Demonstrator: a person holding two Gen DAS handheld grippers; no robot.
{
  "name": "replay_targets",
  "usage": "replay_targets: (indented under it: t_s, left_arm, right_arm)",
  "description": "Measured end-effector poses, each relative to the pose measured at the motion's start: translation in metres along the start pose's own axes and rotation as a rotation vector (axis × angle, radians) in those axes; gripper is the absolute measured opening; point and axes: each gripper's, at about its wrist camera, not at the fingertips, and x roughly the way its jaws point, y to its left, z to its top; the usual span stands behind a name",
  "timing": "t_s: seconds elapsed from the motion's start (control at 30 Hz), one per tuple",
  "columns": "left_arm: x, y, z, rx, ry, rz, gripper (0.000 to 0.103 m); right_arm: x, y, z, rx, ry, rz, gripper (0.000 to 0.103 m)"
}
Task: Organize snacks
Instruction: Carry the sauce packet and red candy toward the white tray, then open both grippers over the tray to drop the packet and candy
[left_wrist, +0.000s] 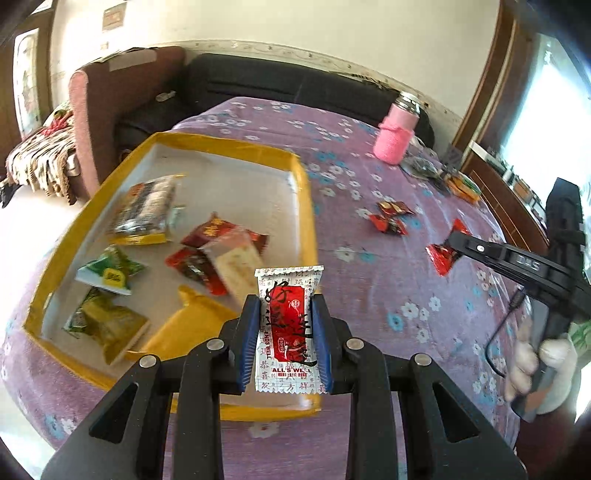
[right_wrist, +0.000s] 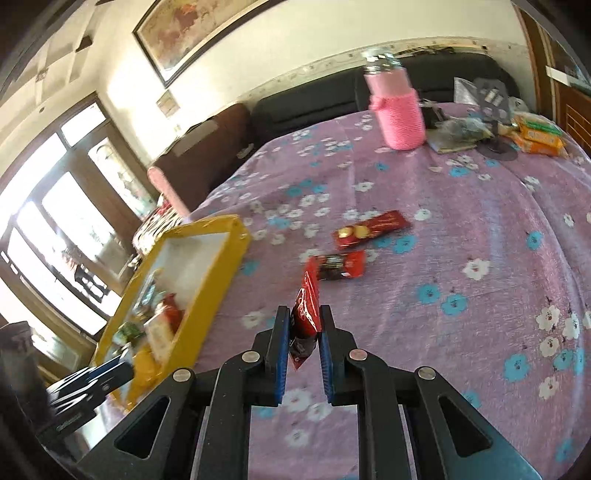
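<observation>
A white-and-red snack packet (left_wrist: 286, 325) stands upright, clamped between the left claw's (left_wrist: 285, 332) blue pads over the near edge of the yellow-rimmed tray (left_wrist: 236, 146), which holds several packets. The right claw (right_wrist: 303, 334) is closed on a red snack packet (right_wrist: 306, 310) above the purple floral worktop (right_wrist: 461, 229). Two red packets (right_wrist: 369, 229) lie loose beyond it, well short of the pink-sleeved jar (right_wrist: 400, 110).

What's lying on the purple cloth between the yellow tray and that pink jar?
Nothing: in the right wrist view, only bare flowered cloth runs between the yellow tray and the pink jar.
</observation>
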Motion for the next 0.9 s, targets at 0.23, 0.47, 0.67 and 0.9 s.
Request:
replay_targets:
  t_s: [0.23,0.47,0.67,0.9]
  left_arm:
    - [-0.007,0.046,-0.001,-0.089,-0.025,0.044,0.025]
    - [0.000,0.082,-0.005,-0.173,-0.013,0.057,0.026]
    - [0.010,0.089,-0.005,-0.197,-0.002,0.043,0.029]
    - [0.001,0.082,-0.003,-0.147,-0.039,0.125,0.050]
  right_arm:
    - [0.019,0.075,-0.005,-0.129,0.071,0.071,0.015]
    - [0.059,0.140,-0.021,-0.242,0.162,0.102,0.015]
    - [0.100,0.162,-0.026,-0.296,0.225,0.035,0.015]
    - [0.117,0.166,-0.010,-0.276,0.207,0.007,0.025]
